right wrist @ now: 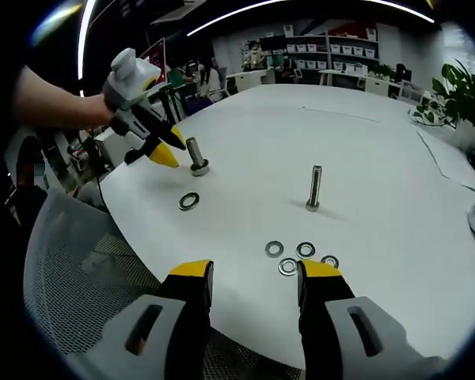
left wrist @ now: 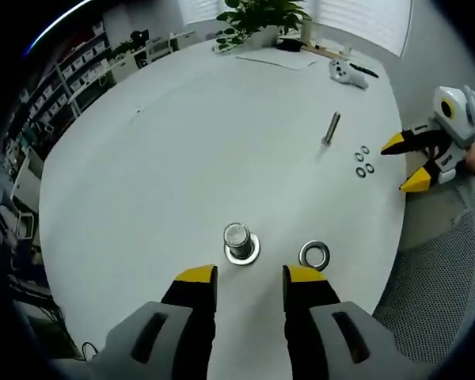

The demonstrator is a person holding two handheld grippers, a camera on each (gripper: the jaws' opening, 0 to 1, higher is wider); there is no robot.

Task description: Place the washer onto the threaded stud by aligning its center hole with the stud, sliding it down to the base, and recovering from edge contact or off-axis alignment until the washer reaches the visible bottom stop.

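White and bare over most of its top, the round worktop (left wrist: 182, 158) spreads ahead of the left tool (left wrist: 249, 277) in the left gripper view, whose yellow-tipped jaws stand apart with nothing between them. Just beyond the jaw tips a thick threaded stud (left wrist: 237, 237) stands upright with a washer seated at its base, and a loose large washer (left wrist: 314, 255) lies flat just off the right jaw tip, apart from the stud. Farther ahead and to the right a slimmer bolt (left wrist: 332, 128) stands upright, with a cluster of small washers (left wrist: 363, 161) lying near it. The right tool (left wrist: 408, 162) comes in at the worktop's right edge beside that cluster, its jaws spread and empty. A potted plant (left wrist: 261, 20) sits at the far side. In the right gripper view, the right tool (right wrist: 253, 273) shows its jaws open and holding nothing, with the small washers (right wrist: 297, 257) lying just past the tips. The slim bolt (right wrist: 313, 188) stands beyond them. Far to the left the left tool (right wrist: 162, 146), held by a hand (right wrist: 115, 103), hangs beside the thick stud (right wrist: 196, 156), and the large washer (right wrist: 189, 201) lies flat on the worktop (right wrist: 364, 158) nearer this tool than the stud, not touching it.
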